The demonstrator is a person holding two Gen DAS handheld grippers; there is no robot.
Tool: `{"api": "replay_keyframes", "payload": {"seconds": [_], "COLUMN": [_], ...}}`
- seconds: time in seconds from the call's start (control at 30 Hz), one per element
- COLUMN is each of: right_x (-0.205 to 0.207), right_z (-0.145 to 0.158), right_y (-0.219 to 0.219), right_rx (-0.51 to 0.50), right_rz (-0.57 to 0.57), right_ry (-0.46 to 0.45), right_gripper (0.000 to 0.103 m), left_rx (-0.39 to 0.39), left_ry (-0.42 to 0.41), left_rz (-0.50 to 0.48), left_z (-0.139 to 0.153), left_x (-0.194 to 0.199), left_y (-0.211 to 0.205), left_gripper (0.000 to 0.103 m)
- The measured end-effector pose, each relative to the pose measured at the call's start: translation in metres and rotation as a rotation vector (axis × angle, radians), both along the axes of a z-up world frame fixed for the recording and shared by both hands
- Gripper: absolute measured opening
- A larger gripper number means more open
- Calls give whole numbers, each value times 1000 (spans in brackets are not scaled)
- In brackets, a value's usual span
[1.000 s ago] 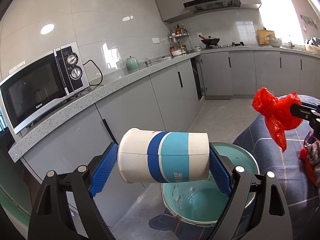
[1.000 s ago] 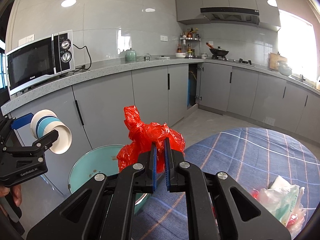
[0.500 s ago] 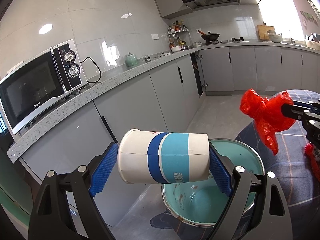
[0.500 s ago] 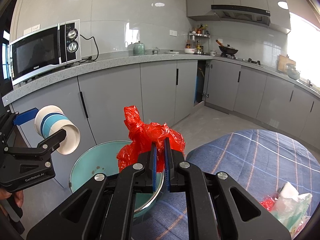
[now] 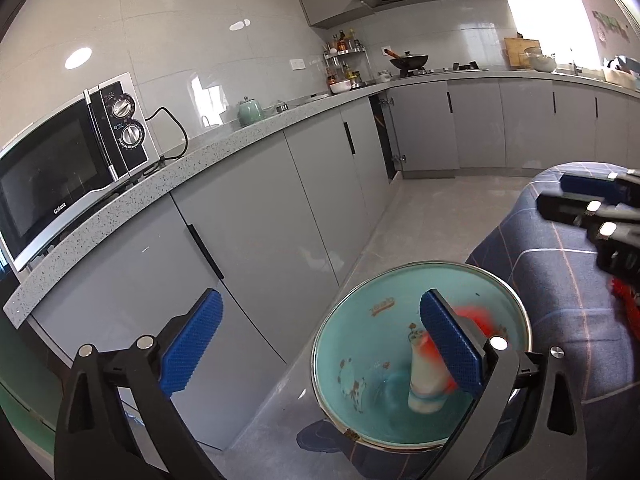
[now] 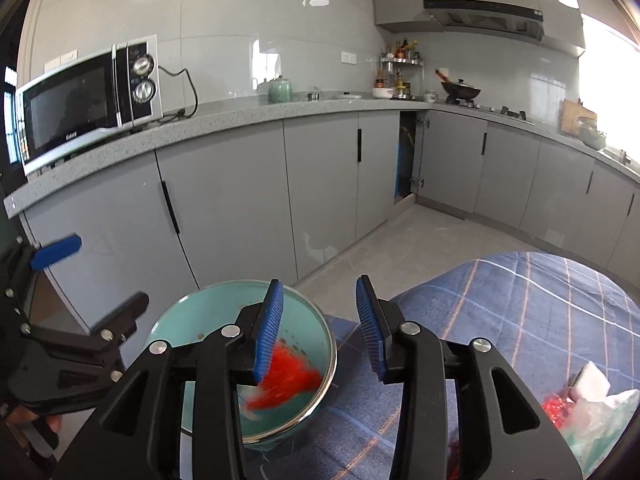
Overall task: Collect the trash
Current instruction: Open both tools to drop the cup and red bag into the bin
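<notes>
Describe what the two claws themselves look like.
Both match: the left claw and right claw have black angular plastic frames with triangular cut-outs, round silver bolts at the joints, and blue ribbed pads lining their fingers. No cables or sleeves show.

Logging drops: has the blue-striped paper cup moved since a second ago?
Yes. The blue-striped paper cup left the open left tongs and dropped down into the teal metal bin.

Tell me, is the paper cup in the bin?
Yes. The paper cup shows blurred inside the teal bin, beside the red bag.
</notes>
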State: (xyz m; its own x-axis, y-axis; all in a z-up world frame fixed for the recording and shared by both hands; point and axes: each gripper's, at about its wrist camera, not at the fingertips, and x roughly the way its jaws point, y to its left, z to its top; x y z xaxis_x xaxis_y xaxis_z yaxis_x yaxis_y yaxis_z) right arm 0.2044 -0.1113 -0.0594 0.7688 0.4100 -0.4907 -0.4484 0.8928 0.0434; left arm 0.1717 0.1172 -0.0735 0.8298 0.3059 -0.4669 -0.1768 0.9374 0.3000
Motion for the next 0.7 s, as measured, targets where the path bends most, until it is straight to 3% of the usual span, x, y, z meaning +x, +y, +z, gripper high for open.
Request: {"api": "replay_keyframes", "payload": {"seconds": [0.2, 0.4, 0.7], "right_x": [-14, -46, -90], "right_z": [34, 70, 69], "right_y": [-9, -49, -145], "right_rx": [-3, -30, -97], "right_rz": [-21, -68, -227], "right_ry": [-57, -126, -127], "right_gripper": [49, 60, 64], "left_rx": [-20, -33, -2], "left_ry": [-15, -42, -25], "left_rz": [12, -41, -229], "left_z": [9, 23, 18], "left_x": [-9, -22, -49], "left_y": [3, -15, -94], "left_gripper": [97, 97, 97]}}
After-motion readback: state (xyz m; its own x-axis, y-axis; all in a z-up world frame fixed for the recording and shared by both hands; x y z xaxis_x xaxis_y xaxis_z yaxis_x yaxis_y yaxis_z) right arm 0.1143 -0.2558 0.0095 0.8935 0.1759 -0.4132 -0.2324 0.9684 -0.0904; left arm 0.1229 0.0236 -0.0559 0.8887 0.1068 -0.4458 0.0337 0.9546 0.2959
